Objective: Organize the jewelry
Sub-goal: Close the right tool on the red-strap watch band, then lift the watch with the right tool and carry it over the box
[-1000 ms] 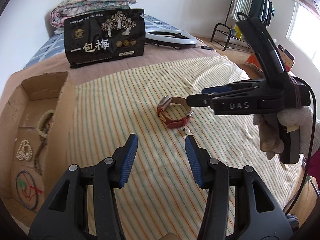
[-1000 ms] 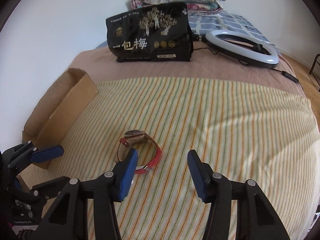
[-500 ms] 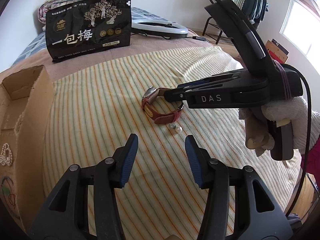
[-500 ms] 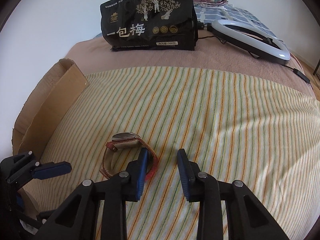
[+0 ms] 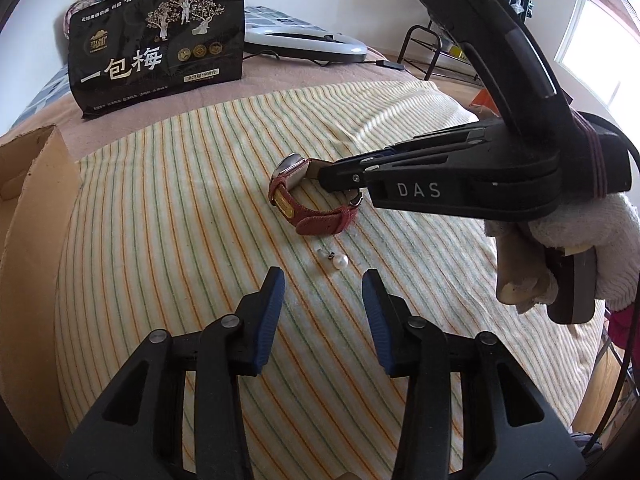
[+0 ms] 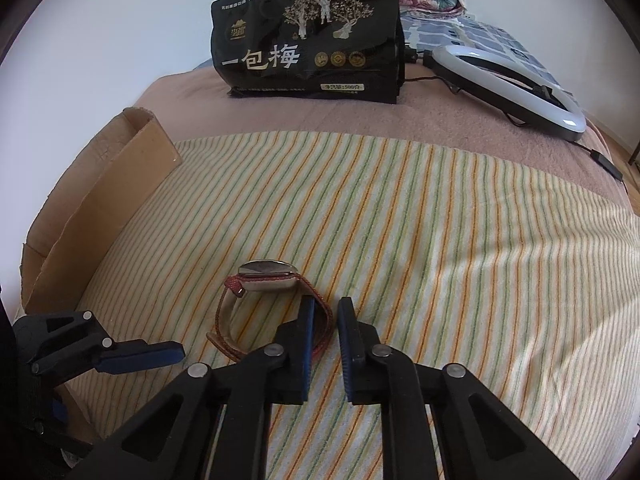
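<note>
A watch with a red strap (image 5: 308, 210) lies on the striped cloth (image 5: 180, 220). My right gripper (image 6: 325, 312) is shut on the strap's near loop, and the watch face (image 6: 266, 274) stands just beyond its tips. In the left wrist view the right gripper (image 5: 334, 172) reaches in from the right, held by a white-gloved hand (image 5: 560, 248). A pearl earring (image 5: 340, 261) lies on the cloth just ahead of my left gripper (image 5: 323, 286). The left jaws are closing with nothing between them.
A cardboard box (image 5: 28, 208) stands along the cloth's left edge, and its wall (image 6: 100, 208) also shows in the right wrist view. A black snack bag (image 6: 308, 48) stands at the back beside a ring light (image 6: 516, 88). A clothes rack (image 5: 436, 52) stands off the bed.
The right jaws have closed from wide apart onto the watch strap. My left gripper has come down and forward toward the pearl earring, and its jaws have narrowed a little.
</note>
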Tool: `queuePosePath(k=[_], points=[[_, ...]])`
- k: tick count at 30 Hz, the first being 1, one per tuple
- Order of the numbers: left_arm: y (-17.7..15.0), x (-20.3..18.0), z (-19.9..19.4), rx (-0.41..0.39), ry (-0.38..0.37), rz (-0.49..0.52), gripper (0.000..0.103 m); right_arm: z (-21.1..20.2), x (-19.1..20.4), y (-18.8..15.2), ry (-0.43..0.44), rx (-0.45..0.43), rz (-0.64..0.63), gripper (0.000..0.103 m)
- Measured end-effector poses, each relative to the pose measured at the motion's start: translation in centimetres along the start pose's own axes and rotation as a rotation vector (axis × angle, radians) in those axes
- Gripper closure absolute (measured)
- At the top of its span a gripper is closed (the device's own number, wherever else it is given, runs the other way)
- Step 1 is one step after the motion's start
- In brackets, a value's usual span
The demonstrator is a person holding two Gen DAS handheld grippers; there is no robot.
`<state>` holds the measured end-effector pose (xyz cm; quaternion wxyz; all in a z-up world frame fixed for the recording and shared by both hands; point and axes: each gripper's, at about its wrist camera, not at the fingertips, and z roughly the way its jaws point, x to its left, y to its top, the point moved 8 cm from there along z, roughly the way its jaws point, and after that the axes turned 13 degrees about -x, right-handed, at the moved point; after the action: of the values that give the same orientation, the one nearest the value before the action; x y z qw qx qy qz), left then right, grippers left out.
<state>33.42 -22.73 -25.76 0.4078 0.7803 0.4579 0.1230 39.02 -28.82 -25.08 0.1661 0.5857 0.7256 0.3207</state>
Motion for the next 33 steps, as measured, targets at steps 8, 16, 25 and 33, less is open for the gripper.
queuePosePath(k=[8, 16, 25, 33], points=[[0.3, -0.6, 1.5, 0.01, 0.013, 0.027, 0.07, -0.7, -1.6, -0.1, -0.06, -0.023, 0.009, 0.097], [0.2, -0.3, 2.2, 0.005, 0.041, 0.037, 0.094, -1.1, -2.7, -0.4, -0.075, -0.031, 0.025, 0.097], [0.4, -0.2, 1.0, -0.012, 0.055, 0.044, 0.096, -1.9, -2.3, -0.2, -0.075, -0.062, 0.035, 0.097], [1.8, 0.4, -1.9, -0.063, 0.072, 0.038, 0.096, -4.2, -1.5, 0.5, -0.073, -0.111, 0.046, 0.097]])
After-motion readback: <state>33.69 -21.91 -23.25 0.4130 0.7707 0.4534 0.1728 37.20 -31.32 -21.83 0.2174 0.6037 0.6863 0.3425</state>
